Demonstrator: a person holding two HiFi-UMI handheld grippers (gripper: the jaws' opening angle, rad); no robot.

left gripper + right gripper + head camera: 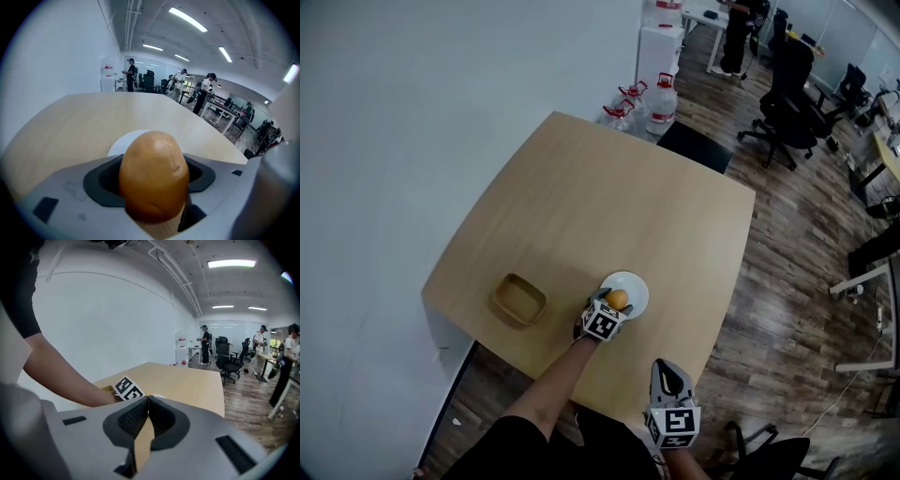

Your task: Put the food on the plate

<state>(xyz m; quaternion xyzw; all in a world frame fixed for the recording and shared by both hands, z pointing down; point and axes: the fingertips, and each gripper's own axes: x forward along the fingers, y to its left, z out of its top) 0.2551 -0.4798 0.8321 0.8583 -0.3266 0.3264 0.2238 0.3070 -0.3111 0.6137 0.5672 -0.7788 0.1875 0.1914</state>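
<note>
Nearest item: right gripper, held off the near edge of the table, jaws pressed together with nothing between them, taking no part at present. Next: left gripper, reaching over the near part of the table, jaws clamped on the food, an egg-shaped golden-brown piece with a smooth skin. Plate: white, round, otherwise bare; the food sits over its near-left rim, with most of the plate showing beyond it in the left gripper view. Whether the food rests on the plate or hangs just above it cannot be told. Wooden dish: square, tan, left of the plate and apart from it, apparently holding nothing. Water bottles: on the floor past the far edge. Progress, as judged: food brought to the plate but not released; what remains is to set it further in, part the jaws and draw clear.
</note>
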